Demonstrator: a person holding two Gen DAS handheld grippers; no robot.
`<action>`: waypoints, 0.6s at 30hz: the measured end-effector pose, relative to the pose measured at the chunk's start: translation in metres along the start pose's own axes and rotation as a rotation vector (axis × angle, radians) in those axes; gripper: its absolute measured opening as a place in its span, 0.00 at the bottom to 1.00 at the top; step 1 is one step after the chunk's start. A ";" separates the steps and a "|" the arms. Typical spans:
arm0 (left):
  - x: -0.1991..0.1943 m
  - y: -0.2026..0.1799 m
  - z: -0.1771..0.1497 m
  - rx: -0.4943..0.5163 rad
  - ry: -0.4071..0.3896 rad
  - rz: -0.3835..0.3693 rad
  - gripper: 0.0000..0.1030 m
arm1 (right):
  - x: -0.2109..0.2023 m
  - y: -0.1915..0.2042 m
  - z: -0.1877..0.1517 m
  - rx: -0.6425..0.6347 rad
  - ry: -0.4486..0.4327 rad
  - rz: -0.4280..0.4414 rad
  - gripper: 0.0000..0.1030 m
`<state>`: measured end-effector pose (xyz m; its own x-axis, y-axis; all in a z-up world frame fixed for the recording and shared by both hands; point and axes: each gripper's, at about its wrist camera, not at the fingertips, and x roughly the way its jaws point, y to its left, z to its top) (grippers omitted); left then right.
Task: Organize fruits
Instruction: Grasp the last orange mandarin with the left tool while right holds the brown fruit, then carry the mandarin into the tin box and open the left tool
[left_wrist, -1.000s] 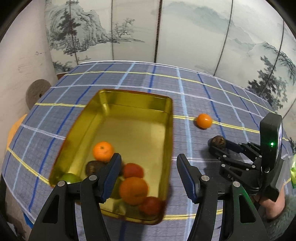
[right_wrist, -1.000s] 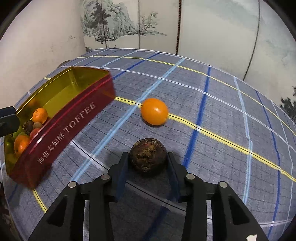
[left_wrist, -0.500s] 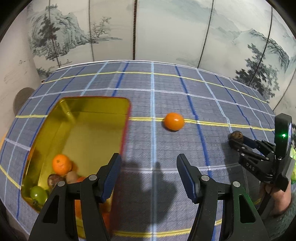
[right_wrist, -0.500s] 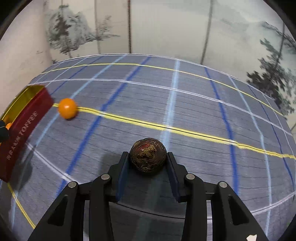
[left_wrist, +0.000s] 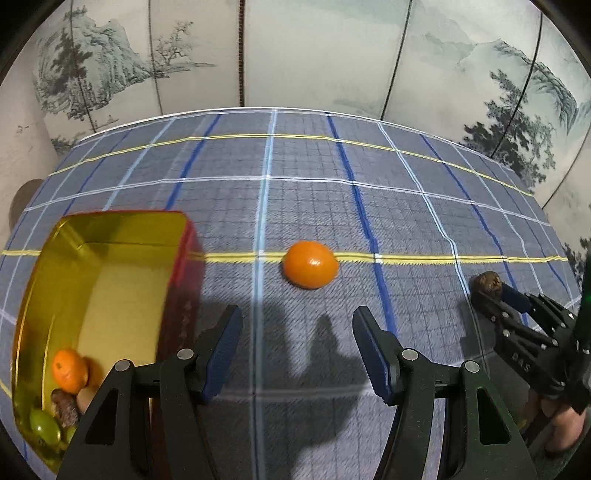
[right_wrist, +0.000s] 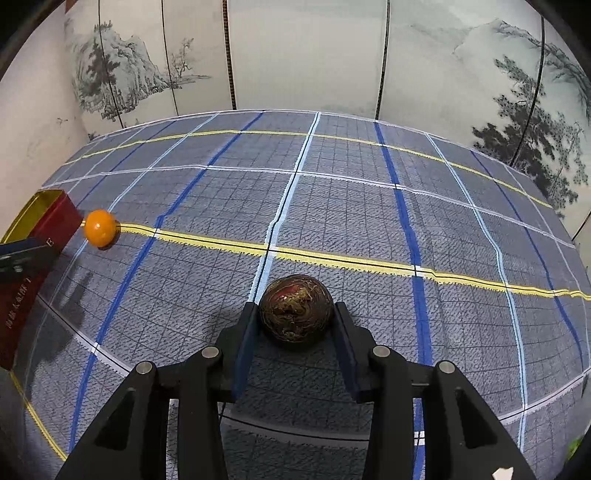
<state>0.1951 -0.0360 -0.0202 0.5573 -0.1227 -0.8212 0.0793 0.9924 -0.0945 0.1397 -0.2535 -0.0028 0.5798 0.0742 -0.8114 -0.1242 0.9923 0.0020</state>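
- We see the plaid tablecloth (left_wrist: 295, 192) spread under everything, with the painted screen (left_wrist: 314, 55) standing behind it.
- The red-and-gold toffee tin (left_wrist: 110, 288) sits at about 9 o'clock from our left gripper (left_wrist: 297, 354). It is open-topped, and its contents are bunched in the near corner: a small orange (left_wrist: 68, 371), a brown fruit (left_wrist: 64, 406) and a green one (left_wrist: 44, 430), all touching or nearly so; more may be hidden behind the left finger.
- The loose mandarin (left_wrist: 310, 264) lies on the cloth at 12 o'clock from our left gripper, just beyond its fingertips, on the yellow stripe. It is slightly flattened, with its longer axis running 9 to 3 across the gap.
- Our left gripper stands spread with nothing between its fingers, and the gap looks wider than the mandarin. We judge this hand the nearer one for it; a straight reach forward and down should bracket it.
- In the right wrist view the same mandarin sits far off at 10 o'clock, right by the tin's corner.
- Our right gripper (right_wrist: 295, 321) clamps a dark mottled round fruit (right_wrist: 295, 306) between both pads, low over the cloth.
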 end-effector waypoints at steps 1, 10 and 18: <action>0.005 -0.002 0.003 0.004 0.006 -0.002 0.61 | 0.000 0.000 0.000 0.001 0.000 0.003 0.37; 0.043 -0.005 0.023 0.008 0.036 0.012 0.54 | 0.000 -0.001 0.000 0.007 -0.001 0.013 0.38; 0.058 -0.007 0.025 0.007 0.052 0.003 0.39 | 0.000 -0.002 -0.001 0.006 -0.001 0.013 0.39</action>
<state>0.2471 -0.0506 -0.0532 0.5135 -0.1190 -0.8498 0.0840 0.9926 -0.0882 0.1394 -0.2551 -0.0035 0.5787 0.0868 -0.8109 -0.1271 0.9918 0.0155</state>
